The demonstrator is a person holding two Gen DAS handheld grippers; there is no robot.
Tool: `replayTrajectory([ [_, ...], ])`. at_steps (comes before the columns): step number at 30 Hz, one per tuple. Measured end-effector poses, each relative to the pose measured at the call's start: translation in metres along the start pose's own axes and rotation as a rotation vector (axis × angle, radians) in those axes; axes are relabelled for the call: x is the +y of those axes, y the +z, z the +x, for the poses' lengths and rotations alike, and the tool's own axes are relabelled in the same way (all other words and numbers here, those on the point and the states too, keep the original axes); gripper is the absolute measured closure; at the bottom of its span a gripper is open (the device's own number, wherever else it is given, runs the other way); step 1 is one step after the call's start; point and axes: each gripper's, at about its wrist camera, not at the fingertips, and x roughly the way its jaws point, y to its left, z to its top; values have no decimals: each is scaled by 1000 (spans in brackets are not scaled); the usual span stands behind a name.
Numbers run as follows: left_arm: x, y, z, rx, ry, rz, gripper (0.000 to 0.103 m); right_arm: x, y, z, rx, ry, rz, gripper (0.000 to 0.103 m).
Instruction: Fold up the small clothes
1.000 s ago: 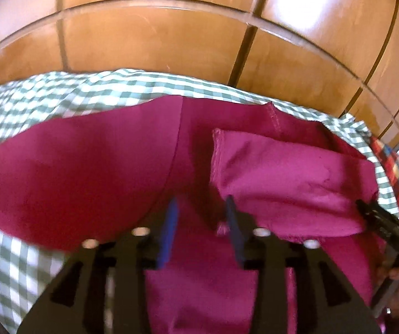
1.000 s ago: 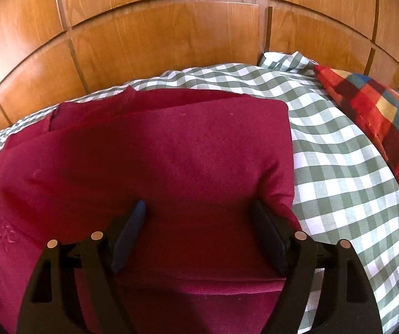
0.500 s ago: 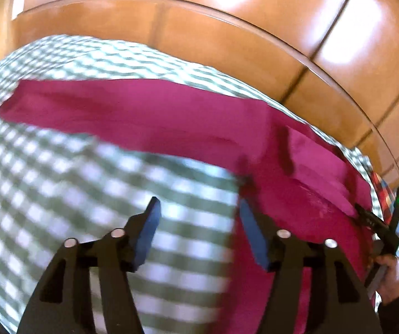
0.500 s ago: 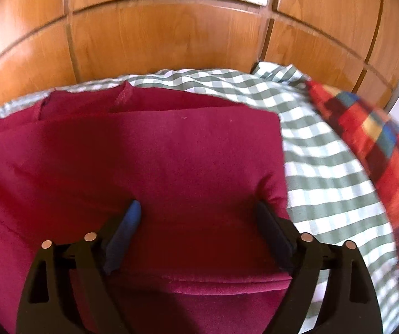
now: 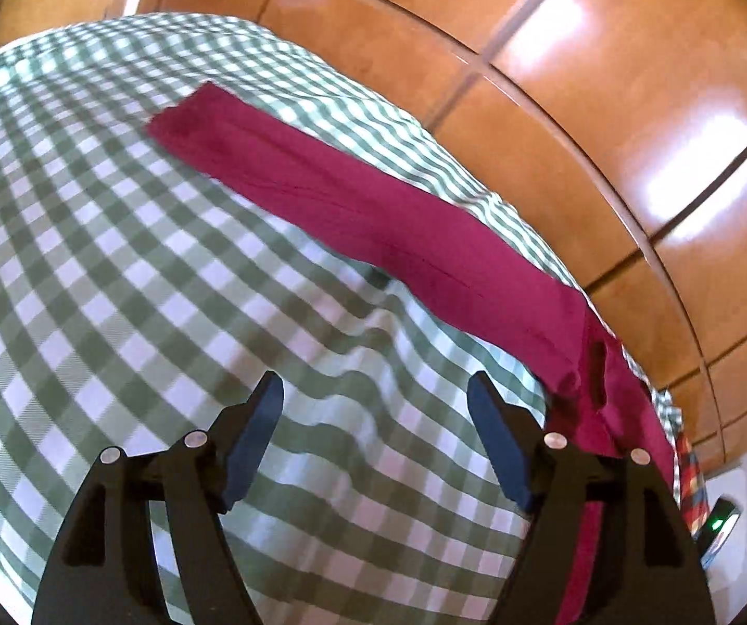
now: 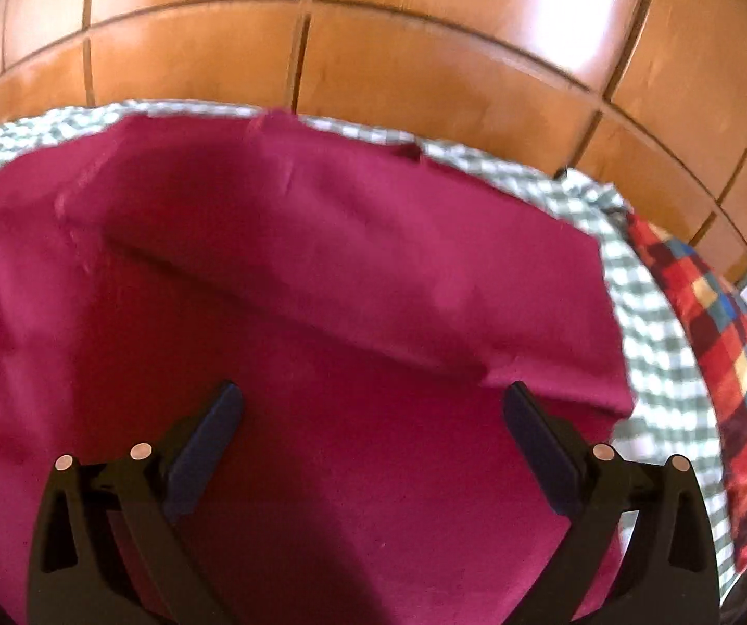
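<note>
The left gripper (image 5: 375, 406) has been swung off the dark-red cloth garment (image 5: 352, 208) over the green-checked bedsheet (image 5: 113, 260); both grippers' fingers have just been opening, nothing clamped. Right gripper (image 6: 368, 406) is hovering above the folded part: fold released, long leg remaining.

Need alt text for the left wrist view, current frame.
The open left gripper, nothing between its fingers, hovers over a green-checked bedspread. A long leg of a magenta garment runs diagonally from upper left to lower right beside a glossy wooden panel wall.
</note>
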Motion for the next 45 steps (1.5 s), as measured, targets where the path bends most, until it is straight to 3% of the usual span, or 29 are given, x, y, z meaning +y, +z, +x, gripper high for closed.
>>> replayTrajectory([
  [3, 22, 3, -1, 13, -26, -82, 22, -16, -1, 10, 47, 94, 90, 4],
  [6, 36, 9, -1, 25, -35, -132, 22, -30, -1, 18, 72, 165, 152, 3],
  [12, 45, 35, 1, 1, 66, -165, 25, -24, -1, 17, 64, 135, 128, 3],
  [18, 63, 70, 22, 16, 129, -257, 40, -24, -2, 15, 54, 140, 133, 3],
  [25, 80, 104, 38, -36, 191, -342, 40, -21, -3, 15, 55, 130, 127, 3],
  [26, 79, 109, 43, -36, 202, -326, 40, -21, -2, 15, 55, 129, 127, 3],
  [27, 78, 113, 47, -34, 215, -308, 47, -21, -2, 15, 54, 127, 125, 3],
  [29, 73, 119, 58, -17, 221, -262, 73, -20, -2, 15, 54, 120, 122, 3],
  [30, 70, 123, 64, 0, 227, -235, 92, -20, -2, 14, 53, 117, 120, 3],
  [31, 66, 125, 69, 8, 238, -207, 96, -19, -2, 14, 53, 113, 117, 3],
  [33, 52, 125, 68, -28, 270, -155, 97, -19, -2, 14, 53, 110, 115, 3],
  [35, 34, 122, 61, -71, 254, -120, 97, -19, -2, 14, 55, 110, 116, 3],
  [40, -39, 100, 40, -160, 132, 29, 97, -19, -2, 14, 55, 109, 116, 3],
  [45, -116, 51, 28, -182, 2, 217, 97, -19, -2, 15, 55, 110, 116, 3],
])
